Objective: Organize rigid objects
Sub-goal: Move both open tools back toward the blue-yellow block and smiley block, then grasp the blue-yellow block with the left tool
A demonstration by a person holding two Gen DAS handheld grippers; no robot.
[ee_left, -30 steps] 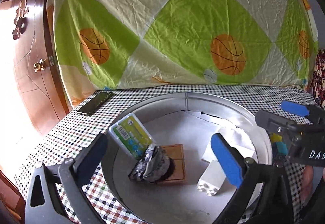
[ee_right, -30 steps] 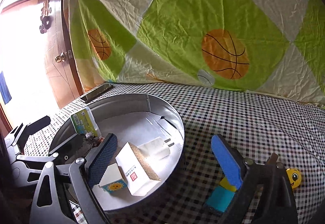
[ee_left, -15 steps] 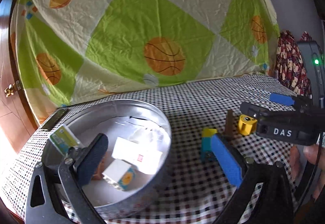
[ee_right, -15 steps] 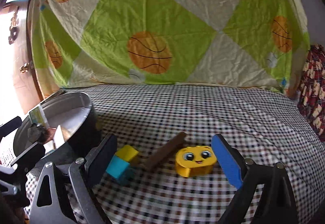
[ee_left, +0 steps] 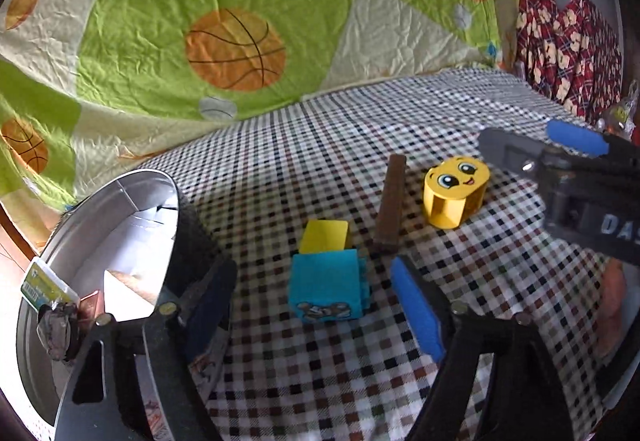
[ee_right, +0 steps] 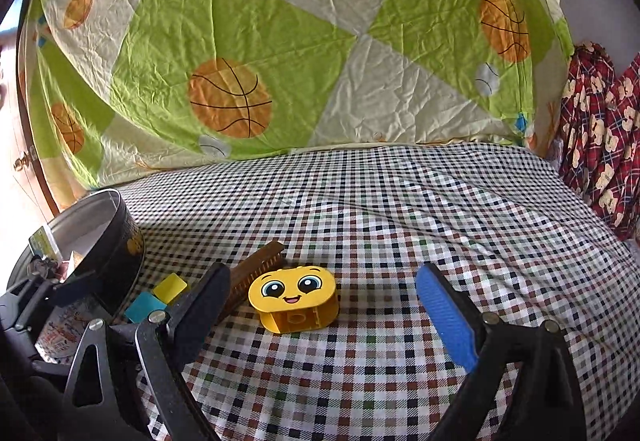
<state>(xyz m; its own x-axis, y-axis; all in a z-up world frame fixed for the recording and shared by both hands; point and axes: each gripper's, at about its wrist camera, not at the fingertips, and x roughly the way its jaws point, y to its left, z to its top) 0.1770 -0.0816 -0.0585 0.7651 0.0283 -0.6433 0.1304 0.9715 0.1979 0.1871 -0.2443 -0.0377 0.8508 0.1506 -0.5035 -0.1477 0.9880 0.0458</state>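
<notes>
Both cameras have swung off the round metal tin (ee_left: 120, 201) over the last second and now face the loose pieces on the checked tablecloth (ee_right: 400, 209) — in my judgement the last drop into the tin is done and the next pick is being lined up. The tin sits at the left edge of both views, thin shiny wall, dark printed outside, with a green-labelled plastic case (ee_left: 46, 287) and a crumpled foil lump (ee_left: 58, 329) inside (whatever else it holds is hidden from here).

Behind everything hangs a creased sheet with basketballs (ee_right: 230, 99); the cloth under the toys is soft and slightly rumpled.

The left gripper (ee_left: 312, 311) is spread wide and empty, its blue foam pads on either side of the teal block (ee_left: 326, 285), a hard plastic cube with a printed front. Touching its far side is a flat-topped yellow block (ee_left: 324, 235).

The right gripper (ee_right: 324, 311) is likewise wide and empty, aimed at the yellow smiley brick (ee_right: 294, 297) — an oval, glossy, hollow-sided piece. Just beside it lies a thin brown ridged bar (ee_left: 392, 197), long and narrow, the awkwardest shape to pinch.
</notes>
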